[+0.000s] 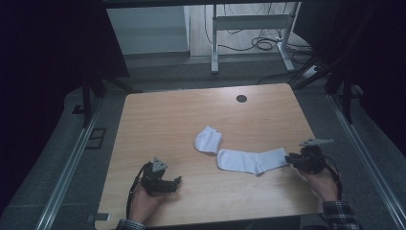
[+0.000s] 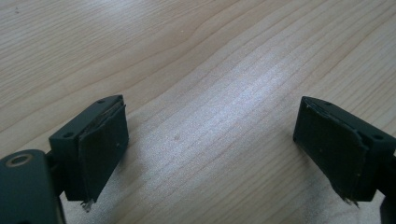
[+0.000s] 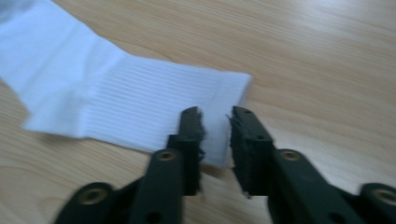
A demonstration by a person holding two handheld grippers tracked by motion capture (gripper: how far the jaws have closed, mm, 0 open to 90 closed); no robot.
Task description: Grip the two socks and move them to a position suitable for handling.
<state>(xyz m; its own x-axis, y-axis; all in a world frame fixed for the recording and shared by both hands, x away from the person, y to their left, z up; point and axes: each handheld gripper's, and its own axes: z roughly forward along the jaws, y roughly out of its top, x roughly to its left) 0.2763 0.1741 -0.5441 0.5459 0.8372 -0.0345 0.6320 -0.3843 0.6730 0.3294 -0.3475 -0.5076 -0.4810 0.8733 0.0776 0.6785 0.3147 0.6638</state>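
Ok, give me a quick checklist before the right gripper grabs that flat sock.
1. Right gripper at the flat sock's cuff: ok.
2. Right fingers parted, a strip of cuff showing between them: ok.
3. Pads pressing the cuff: not ok, gap visible.
4. Sock lying flat on the table: ok.
5. Folded sock apart from the flat one: cannot tell, edges very close.
6. Left gripper open over bare wood, away from both socks: ok.

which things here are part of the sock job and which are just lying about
In the job:
- flat white sock
- folded white sock
- right gripper, open at the flat sock's cuff
- left gripper, open over bare table

Lying about:
- cables on the floor
- desk frame
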